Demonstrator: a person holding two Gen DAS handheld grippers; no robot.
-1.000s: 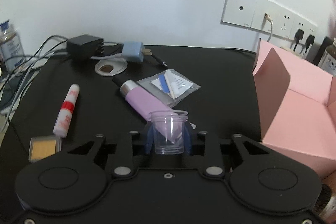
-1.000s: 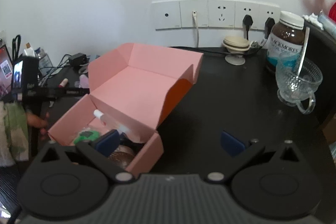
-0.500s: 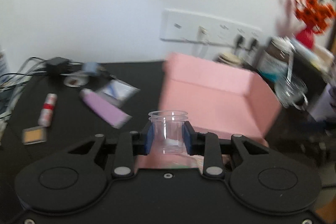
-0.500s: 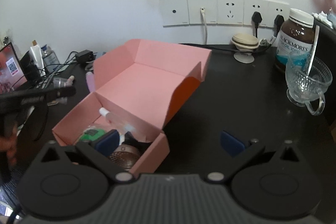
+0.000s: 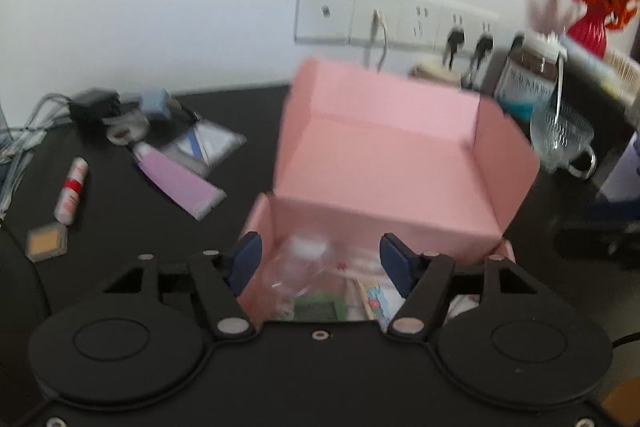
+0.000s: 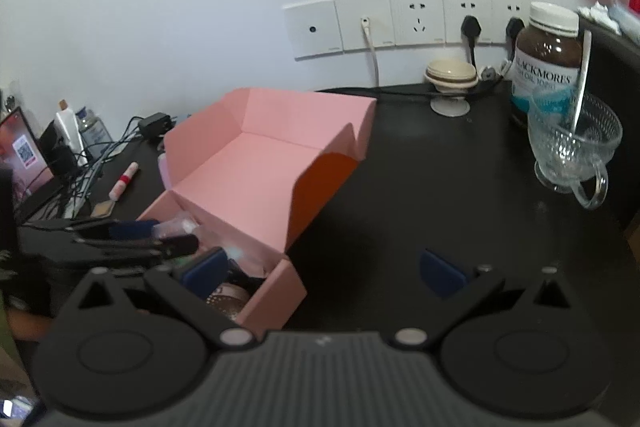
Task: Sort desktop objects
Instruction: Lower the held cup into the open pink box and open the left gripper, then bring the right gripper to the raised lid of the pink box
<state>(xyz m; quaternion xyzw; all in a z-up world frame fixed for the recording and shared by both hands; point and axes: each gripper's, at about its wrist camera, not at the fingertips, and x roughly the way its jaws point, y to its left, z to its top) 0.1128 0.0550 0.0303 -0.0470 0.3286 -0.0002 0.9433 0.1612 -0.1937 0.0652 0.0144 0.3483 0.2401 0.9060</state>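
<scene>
**Left jaws parting over the box, cup loose between them**

Your left gripper point(image 5: 320, 259) hung over the near end of the pink box point(image 5: 384, 163), its jaws opening. The clear cup point(image 5: 300, 267) sat blurred between the blue pads point(image 5: 246, 261), touching neither, down among the things already in the box. Either side of the cup you had free space to the pads. The near wall of the box lay just under the fingers, and the raised lid stood ahead of them, closing off the way forward.

Your right gripper point(image 6: 324, 269) was spread wide and held nothing. Its left pad point(image 6: 204, 273) stood over the box's near corner; its right pad was above bare black desk point(image 6: 440, 187), with open room ahead and to the right as far as the glass mug point(image 6: 572, 147) and the brown jar point(image 6: 548, 55).

Much of the box's contents were hard to read: something green, a printed card and a brown round item showed only in part, behind the gripper bodies. The left view was smeared throughout.

To the left of the left gripper, well apart from the box, lay a purple tube point(image 5: 176, 183), a foil sachet point(image 5: 208, 147), a red-and-white stick point(image 5: 72, 191) and a small tan compact point(image 5: 46, 241). Chargers and cables crowded the far left edge. A white wall with a row of sockets point(image 6: 400, 21) backed the desk.
</scene>
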